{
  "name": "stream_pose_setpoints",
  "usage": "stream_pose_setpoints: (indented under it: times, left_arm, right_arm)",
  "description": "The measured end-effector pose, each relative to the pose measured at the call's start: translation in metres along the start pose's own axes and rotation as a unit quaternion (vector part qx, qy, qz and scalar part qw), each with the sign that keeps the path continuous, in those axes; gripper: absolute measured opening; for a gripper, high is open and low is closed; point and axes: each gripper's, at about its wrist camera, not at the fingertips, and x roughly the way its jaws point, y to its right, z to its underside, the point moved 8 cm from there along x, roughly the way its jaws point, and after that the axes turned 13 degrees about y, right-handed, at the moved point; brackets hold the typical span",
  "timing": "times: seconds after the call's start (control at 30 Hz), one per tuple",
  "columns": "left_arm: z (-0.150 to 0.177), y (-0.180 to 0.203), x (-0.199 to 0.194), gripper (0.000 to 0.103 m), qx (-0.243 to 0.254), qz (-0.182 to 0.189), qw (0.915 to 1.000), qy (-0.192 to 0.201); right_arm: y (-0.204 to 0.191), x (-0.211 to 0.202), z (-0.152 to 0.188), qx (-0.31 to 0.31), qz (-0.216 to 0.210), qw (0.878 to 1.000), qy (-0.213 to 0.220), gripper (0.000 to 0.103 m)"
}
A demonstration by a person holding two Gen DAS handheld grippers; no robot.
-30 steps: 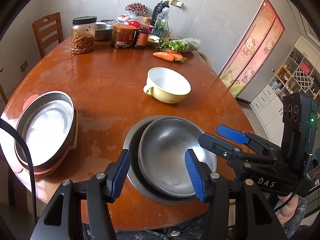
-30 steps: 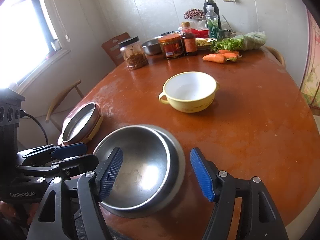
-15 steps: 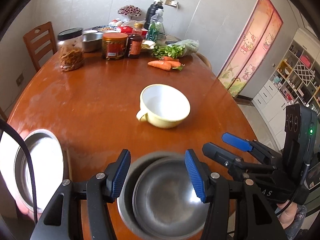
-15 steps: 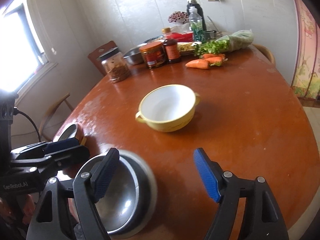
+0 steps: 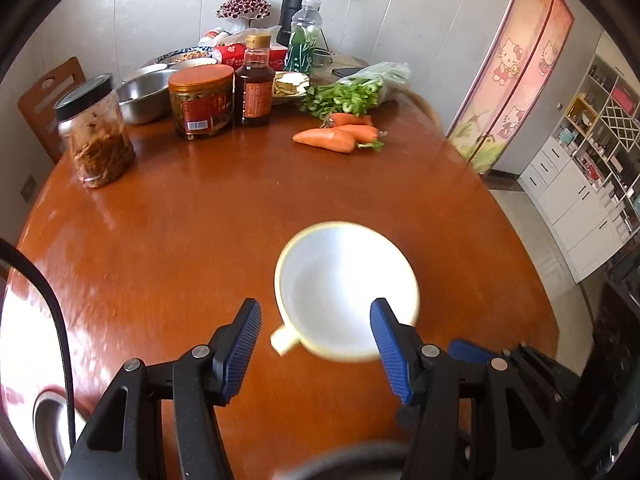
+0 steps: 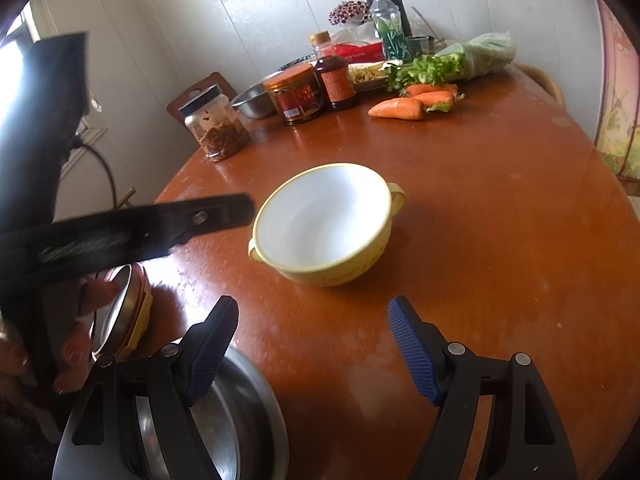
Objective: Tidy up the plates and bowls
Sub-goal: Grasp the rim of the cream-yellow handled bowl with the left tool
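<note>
A yellow bowl (image 5: 346,292) with a white inside and small handles sits mid-table; it also shows in the right wrist view (image 6: 324,224). My left gripper (image 5: 316,344) is open and empty, just short of the bowl, its right pad over the bowl's near rim. In the right wrist view its arm (image 6: 132,232) reaches in from the left beside the bowl. My right gripper (image 6: 314,352) is open and empty, nearer than the bowl. Nested steel bowls (image 6: 236,428) sit under its left finger. A stack of steel plates (image 6: 124,312) lies at the left table edge.
The round wooden table (image 5: 200,220) holds jars (image 5: 200,100), a sauce bottle (image 5: 254,88), a steel basin (image 5: 144,92), carrots (image 5: 336,136) and greens (image 5: 352,92) at the far side. A wooden chair (image 5: 44,96) stands at the far left.
Both grippers have moved forward from over the nested steel bowls toward the yellow bowl. The left one has gone farther and reaches the bowl. Both stayed open.
</note>
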Motion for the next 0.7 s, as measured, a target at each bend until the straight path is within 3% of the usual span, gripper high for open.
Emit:
stream_pose_setpoints:
  times: [0.2,0.33,0.7]
  left_arm:
    - [0.001,-0.009,0.042,0.056,-0.019,0.007,0.9990,-0.040]
    - [0.005,-0.005,0.057,0.056,-0.031,0.033,0.9974,-0.056]
    - [0.016,0.013,0.058,0.056,-0.010,0.071,0.9937,-0.086]
  right_arm:
    - [-0.003,0.017,-0.005,0.000,-0.020,1.000,-0.011,0.079]
    - [-0.004,0.026,-0.004,0.005,-0.030,0.999,-0.020,0.079]
    - [0.006,0.037,-0.003,0.009,-0.019,0.999,-0.025,0.080]
